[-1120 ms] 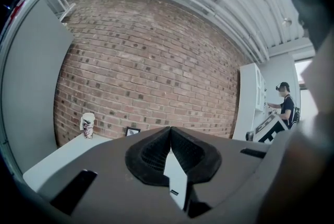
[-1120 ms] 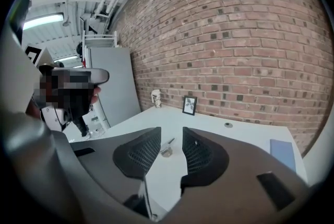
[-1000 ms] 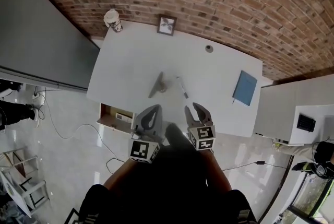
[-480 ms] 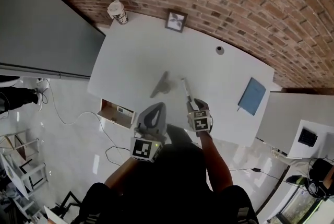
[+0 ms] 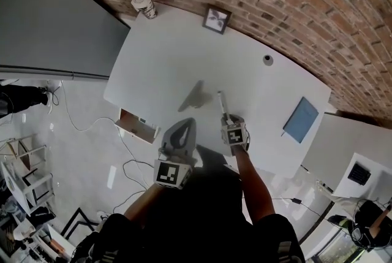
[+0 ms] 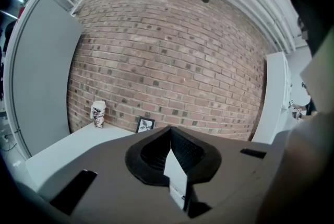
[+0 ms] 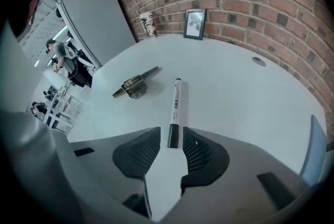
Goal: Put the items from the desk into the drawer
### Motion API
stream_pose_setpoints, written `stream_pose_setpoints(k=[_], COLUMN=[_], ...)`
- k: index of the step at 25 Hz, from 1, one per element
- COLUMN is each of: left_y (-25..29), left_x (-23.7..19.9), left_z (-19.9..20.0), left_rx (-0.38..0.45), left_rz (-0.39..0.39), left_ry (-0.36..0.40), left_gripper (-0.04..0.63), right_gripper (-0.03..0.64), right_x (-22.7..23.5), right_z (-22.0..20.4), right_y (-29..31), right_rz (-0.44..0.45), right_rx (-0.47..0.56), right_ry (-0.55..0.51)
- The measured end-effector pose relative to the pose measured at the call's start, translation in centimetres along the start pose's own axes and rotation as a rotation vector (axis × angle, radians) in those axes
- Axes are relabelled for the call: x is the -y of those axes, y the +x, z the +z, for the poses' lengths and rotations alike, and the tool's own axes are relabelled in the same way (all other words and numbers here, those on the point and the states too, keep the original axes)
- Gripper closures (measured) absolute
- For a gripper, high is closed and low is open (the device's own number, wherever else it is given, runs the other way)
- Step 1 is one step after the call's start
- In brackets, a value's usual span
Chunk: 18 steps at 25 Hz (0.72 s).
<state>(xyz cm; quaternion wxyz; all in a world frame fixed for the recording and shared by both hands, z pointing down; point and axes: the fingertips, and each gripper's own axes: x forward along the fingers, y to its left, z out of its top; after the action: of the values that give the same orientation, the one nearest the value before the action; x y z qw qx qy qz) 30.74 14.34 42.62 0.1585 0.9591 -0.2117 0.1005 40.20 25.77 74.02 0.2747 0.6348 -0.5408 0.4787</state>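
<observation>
Two things are partly hidden. In the head view the right gripper (image 7: 171, 131) is covering the near end of the marker (image 7: 175, 108), and in the right gripper view the blue notebook (image 5: 301, 120), well to the right of the marker, is being cut off by the frame edge. Only a sliver of the open drawer's (image 5: 136, 125) inside is showing, well to the left of the marker and past the counter's (image 5: 165, 65) edge; its contents are too small to tell.

Compared with a second ago, the right gripper is no longer hanging off the near edge of the counter beside the left gripper (image 6: 170, 128). It has come down over the marker, which is lying flat where it was. Its jaws are standing wide apart, straddling the marker's dark cap without visibly pressing on it. The left gripper is sitting about where it was, left of the marker's near end, its jaws meeting at the tips with nothing between them.

Dark print is running along the marker's white barrel, too small to read. A metal clip (image 7: 133, 84) is lying just left of the marker, untouched.
</observation>
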Motion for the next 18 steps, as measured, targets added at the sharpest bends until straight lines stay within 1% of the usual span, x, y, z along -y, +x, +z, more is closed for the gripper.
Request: stream_pose_setpoints(k=[5, 8, 9, 11, 15, 18], left_y=[0.1, -0.1, -0.1, -0.1, -0.1, -0.3], left_x=[-0.5, -0.6, -0.7, -0.8, -0.8, -0.6], left_z=[-0.1, 0.2, 0.3, 0.4, 0.7, 1.0], left_rx=[-0.002, -0.003, -0.001, 0.006, 0.017, 0.022], left_rz=[0.041, 0.059, 0.065, 0.073, 0.088, 0.097], left_ry=[-0.007, -0.016, -0.017, -0.014, -0.011, -0.012], left_gripper=[0.593, 0.594, 0.592, 0.592, 0.592, 0.594], right_gripper=[0.500, 0.503, 0.516, 0.551, 0.555, 0.555], right_x=[0.4, 0.7, 0.9, 1.3, 1.3, 1.5], right_z=[-0.8, -1.8, -1.9, -1.8, -1.6, -1.5], right_y=[1.5, 2.5, 2.7, 2.7, 2.6, 1.5], right_rz=[0.013, 0.003, -0.004, -0.011, 0.016, 0.006], right_rx=[-0.056, -0.092, -0.101, -0.105, -0.095, -0.105], right_ry=[-0.017, -0.054, -0.061, -0.068, -0.076, -0.068])
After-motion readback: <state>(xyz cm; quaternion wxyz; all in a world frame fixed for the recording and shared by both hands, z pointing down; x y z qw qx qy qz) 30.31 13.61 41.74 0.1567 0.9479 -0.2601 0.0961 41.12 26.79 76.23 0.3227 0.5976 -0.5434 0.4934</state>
